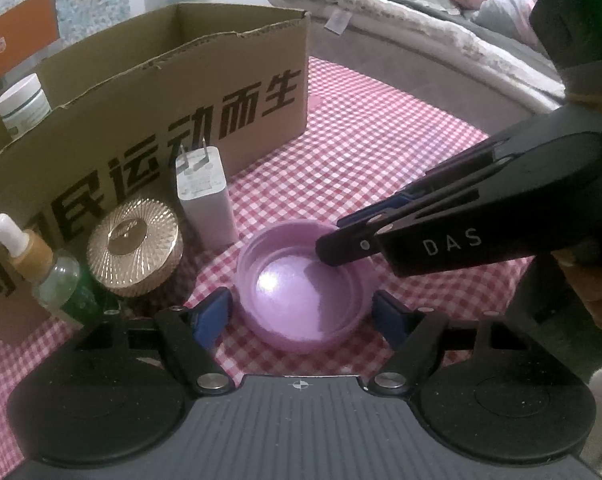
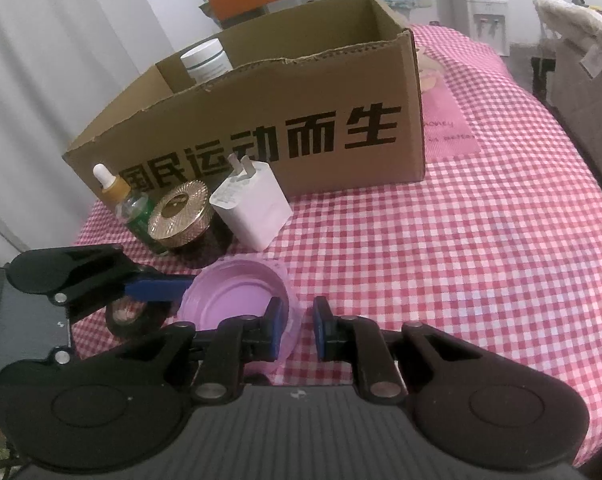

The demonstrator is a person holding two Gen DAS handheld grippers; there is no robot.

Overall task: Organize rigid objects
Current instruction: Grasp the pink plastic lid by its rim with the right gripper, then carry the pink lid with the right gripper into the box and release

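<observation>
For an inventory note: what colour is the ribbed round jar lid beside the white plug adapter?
Shiny gold ribbed round jar lid, clearest in the left wrist view.

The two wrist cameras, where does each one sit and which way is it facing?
Left wrist: on the left gripper, looking down past open jaws flanking the pink lid, toward the box; the right gripper enters from the right.
Right wrist: on the right gripper, facing the box; jaws pinch the lid's rim; the left gripper shows at left.
Shared: lid, box, charger, gold jar, dropper bottle, checked cloth.
</observation>
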